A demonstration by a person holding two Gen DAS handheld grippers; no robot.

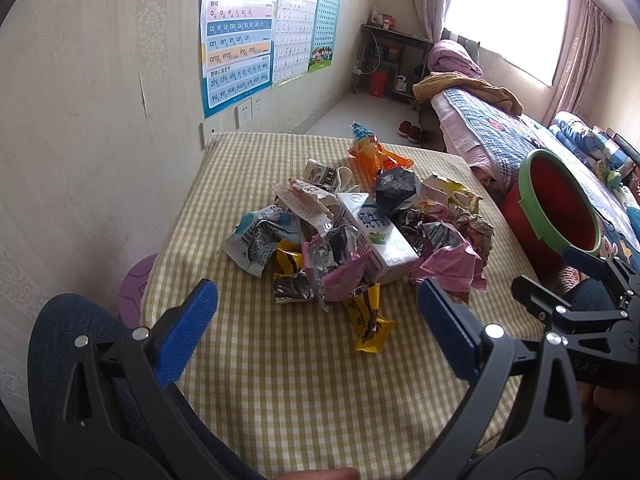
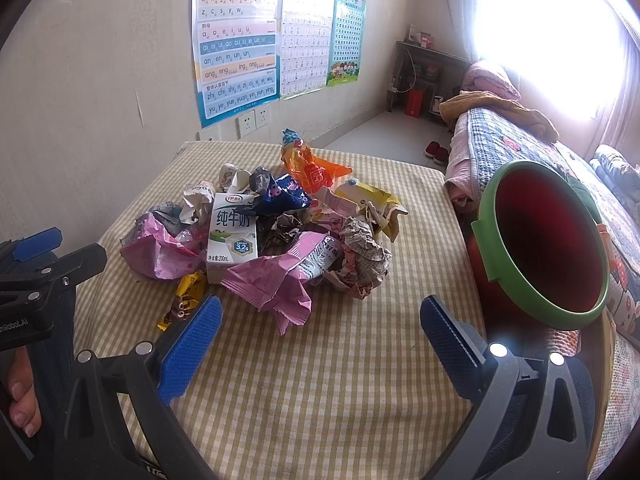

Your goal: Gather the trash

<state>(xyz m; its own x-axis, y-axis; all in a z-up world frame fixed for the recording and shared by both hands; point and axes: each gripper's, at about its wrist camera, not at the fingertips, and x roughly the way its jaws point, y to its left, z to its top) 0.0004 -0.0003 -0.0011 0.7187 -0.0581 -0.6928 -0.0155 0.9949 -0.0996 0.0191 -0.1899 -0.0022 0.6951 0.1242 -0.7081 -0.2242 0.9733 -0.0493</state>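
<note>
A pile of crumpled wrappers lies in the middle of the checked table point(image 1: 280, 380) point(image 2: 320, 380). In it are a white milk carton point(image 1: 376, 236) point(image 2: 232, 236), pink wrappers point(image 1: 452, 270) point(image 2: 272, 284), a yellow wrapper point(image 1: 368, 322) point(image 2: 186, 294) at the near edge and an orange bag point(image 1: 372, 154) point(image 2: 312, 168) at the back. A red bin with a green rim point(image 1: 560, 204) point(image 2: 548, 244) stands at the table's right side. My left gripper point(image 1: 318, 328) is open and empty, just short of the pile. My right gripper point(image 2: 320, 340) is open and empty, near the pink wrapper.
A wall with posters point(image 1: 240, 40) and sockets runs along the left. A bed point(image 1: 500, 128) with blankets lies behind the bin on the right. A purple stool point(image 1: 134, 292) stands left of the table. The right gripper shows at the right edge of the left wrist view point(image 1: 580, 304).
</note>
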